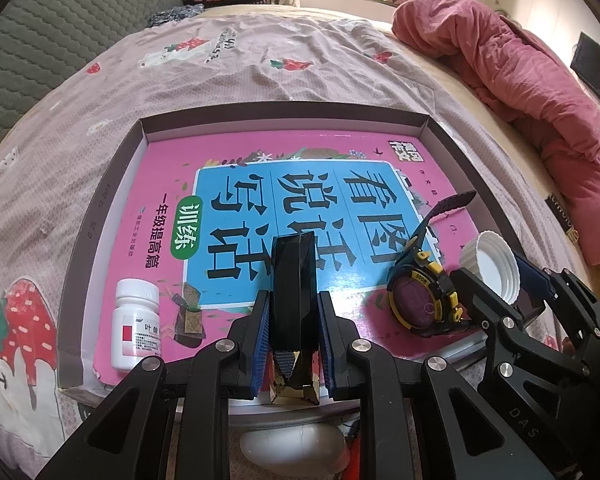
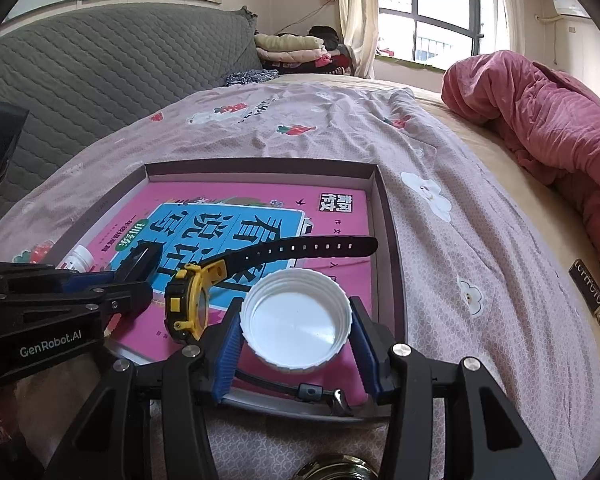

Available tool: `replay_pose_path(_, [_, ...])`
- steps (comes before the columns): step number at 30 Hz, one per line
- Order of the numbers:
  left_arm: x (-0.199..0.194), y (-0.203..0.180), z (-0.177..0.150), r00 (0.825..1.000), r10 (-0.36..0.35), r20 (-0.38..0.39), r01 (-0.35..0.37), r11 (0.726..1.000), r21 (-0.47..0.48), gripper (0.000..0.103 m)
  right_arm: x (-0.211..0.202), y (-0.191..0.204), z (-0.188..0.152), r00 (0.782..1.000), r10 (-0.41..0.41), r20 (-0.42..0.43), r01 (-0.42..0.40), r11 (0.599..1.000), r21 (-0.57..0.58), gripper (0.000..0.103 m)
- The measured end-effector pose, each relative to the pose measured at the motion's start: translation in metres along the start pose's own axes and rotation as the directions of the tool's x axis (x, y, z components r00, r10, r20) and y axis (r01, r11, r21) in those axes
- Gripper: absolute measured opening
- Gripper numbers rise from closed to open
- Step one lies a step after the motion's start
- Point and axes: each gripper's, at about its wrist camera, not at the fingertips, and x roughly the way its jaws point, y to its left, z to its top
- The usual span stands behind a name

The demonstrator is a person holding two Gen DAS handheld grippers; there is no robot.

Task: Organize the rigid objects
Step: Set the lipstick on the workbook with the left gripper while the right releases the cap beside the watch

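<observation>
A shallow box lid [image 1: 100, 200] lies on the bed with a pink and blue book [image 1: 236, 184] inside. My left gripper [image 1: 293, 312] is shut on a glossy black rectangular case [image 1: 293, 276], held over the book near the lid's front edge. My right gripper [image 2: 296, 344] is shut on a white plastic jar lid [image 2: 296, 320], held open side up over the lid's right front corner; it also shows in the left wrist view [image 1: 490, 264]. A black and yellow wristwatch [image 2: 188, 304] lies on the book between the grippers. A white pill bottle [image 1: 136, 324] stands at the lid's front left.
The bed has a pink strawberry-print sheet [image 1: 220, 72]. A rumpled red quilt [image 1: 540, 92] lies at the right. A grey quilted headboard [image 2: 100, 64] is at the left, folded clothes [image 2: 296, 52] at the far end. A white object [image 1: 294, 450] lies under my left gripper.
</observation>
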Motion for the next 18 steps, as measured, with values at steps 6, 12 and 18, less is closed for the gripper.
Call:
replay_pose_path(6, [0.001,-0.001,0.001,1.0,0.016,-0.004,-0.016,1.0,0.006,0.022,0.001,0.003,-0.001,1.0,-0.017,-0.003,0.017,1.0,-0.023,0.05])
replay_pose_path(12, [0.002,-0.001,0.001,1.0,0.017,-0.005,-0.017,1.0,0.003,0.022,-0.002,0.0,-0.001,1.0,-0.012,0.012,0.012,1.0,-0.004,0.052])
replay_pose_path(18, [0.002,0.001,0.001,1.0,0.02,-0.008,-0.02,1.0,0.0,0.022,-0.009,-0.011,0.001,0.999,-0.004,0.046,0.002,0.999,0.045,0.057])
